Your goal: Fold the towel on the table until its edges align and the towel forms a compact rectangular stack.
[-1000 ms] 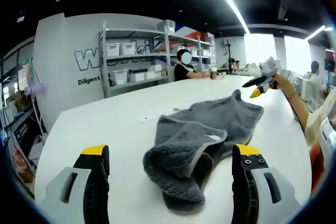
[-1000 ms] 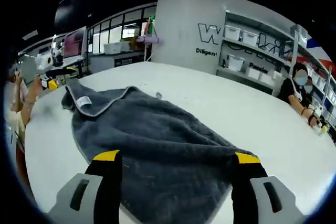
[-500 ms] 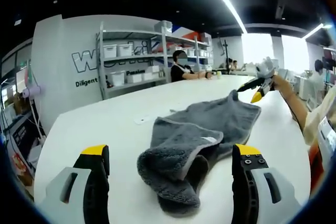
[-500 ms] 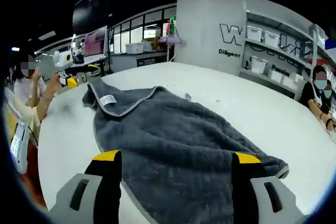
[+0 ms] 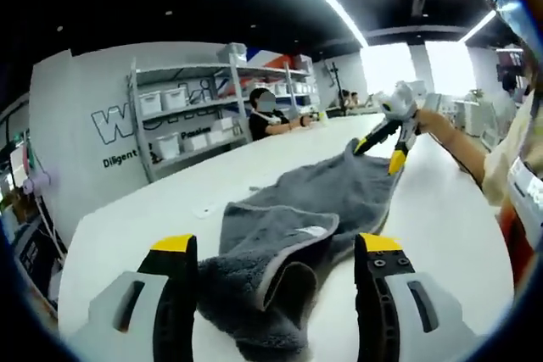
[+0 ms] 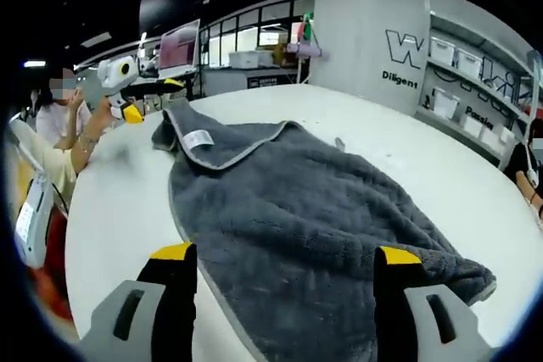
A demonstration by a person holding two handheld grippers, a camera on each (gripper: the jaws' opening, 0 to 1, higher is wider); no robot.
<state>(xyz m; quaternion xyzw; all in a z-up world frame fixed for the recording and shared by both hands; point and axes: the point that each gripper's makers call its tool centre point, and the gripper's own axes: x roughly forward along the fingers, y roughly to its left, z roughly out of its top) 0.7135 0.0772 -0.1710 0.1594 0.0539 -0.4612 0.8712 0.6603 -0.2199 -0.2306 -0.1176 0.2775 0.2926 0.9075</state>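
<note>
A dark grey towel [image 5: 297, 209] with paler edging and a white label [image 5: 312, 231] lies rumpled on the white table [image 5: 144, 209]. Its near end is bunched up and folded over. My left gripper [image 5: 277, 247] is open, and that bunched end lies between its jaws. At the towel's far corner, my right gripper [image 5: 377, 152] hovers open. In the right gripper view the towel [image 6: 322, 218] spreads flatter, and my right gripper [image 6: 286, 253] stands open over its near part. The left gripper [image 6: 153, 97] is by the far labelled corner [image 6: 198, 138].
Metal shelves with white bins [image 5: 182, 116] stand against a lettered wall behind the table. A person [image 5: 265, 116] sits at the table's far side. A forearm [image 5: 462, 146] reaches in from the right. Bare table [image 6: 119, 201] runs along the towel's left side.
Both cameras have come in closer to the towel. The bunched end now lies between my left jaws, which stand slightly narrower. The right gripper has dropped to the far corner.
</note>
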